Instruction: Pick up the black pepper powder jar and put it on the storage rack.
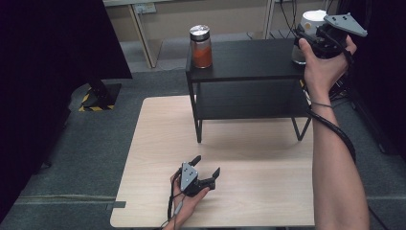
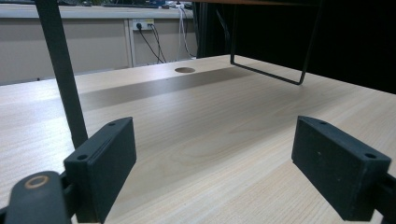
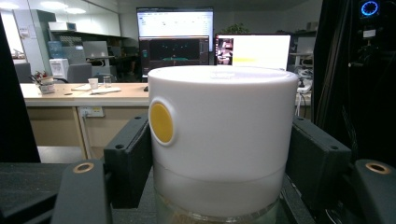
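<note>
Gripping white-lidded clear glass jar (image 3: 219,140) at lid with right tool (image 1: 320,39), on black shelf's (image 1: 249,60) right end | rigid, smooth, breakable; I'd hold lid sides | left tool (image 1: 205,171) wide open, empty, on worktop (image 1: 249,158)

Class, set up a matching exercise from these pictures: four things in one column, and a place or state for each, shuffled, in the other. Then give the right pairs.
Things:
1. Orange jar
2. White-lidded jar
3. Left tongs
4. Shelf

Places or states:
A. Open, low over the table, nothing between the jaws
B. Stands on the far half of the table
C. Clamped in the right tongs at the shelf's right end
D. Stands free on the shelf's left end

Pairs: 1-D, 2-C, 3-A, 4-B
</note>
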Demonstrator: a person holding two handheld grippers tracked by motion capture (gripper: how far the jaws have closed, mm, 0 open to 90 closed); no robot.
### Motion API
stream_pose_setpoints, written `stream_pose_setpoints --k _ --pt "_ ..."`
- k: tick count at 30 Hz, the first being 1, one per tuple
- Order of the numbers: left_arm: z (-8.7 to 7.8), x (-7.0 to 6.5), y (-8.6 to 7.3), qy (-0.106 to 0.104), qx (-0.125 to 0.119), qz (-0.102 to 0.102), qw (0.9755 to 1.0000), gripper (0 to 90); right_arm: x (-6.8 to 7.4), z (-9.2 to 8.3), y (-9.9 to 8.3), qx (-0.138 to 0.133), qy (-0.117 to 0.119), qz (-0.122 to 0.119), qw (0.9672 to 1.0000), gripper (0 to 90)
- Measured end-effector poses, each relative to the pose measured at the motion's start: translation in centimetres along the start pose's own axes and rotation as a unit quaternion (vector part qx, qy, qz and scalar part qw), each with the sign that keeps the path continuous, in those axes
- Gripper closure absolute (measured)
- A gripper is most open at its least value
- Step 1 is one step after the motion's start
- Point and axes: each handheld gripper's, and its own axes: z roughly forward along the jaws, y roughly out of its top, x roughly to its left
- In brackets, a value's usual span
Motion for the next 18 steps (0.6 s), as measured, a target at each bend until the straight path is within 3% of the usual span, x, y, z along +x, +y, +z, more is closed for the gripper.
stream_pose_setpoints --k 15,18 --pt "0.00 -0.05 0.00 -0.001 0.000 0.001 1.0000 13.3 -0.14 -0.13 -0.14 -0.002 0.005 -0.001 1.0000 30.0" --pt "0.00 -0.06 -0.01 -0.001 0.000 0.002 1.0000 13.3 -0.36 -0.24 -0.32 -0.004 0.011 0.007 0.9999 24.9"
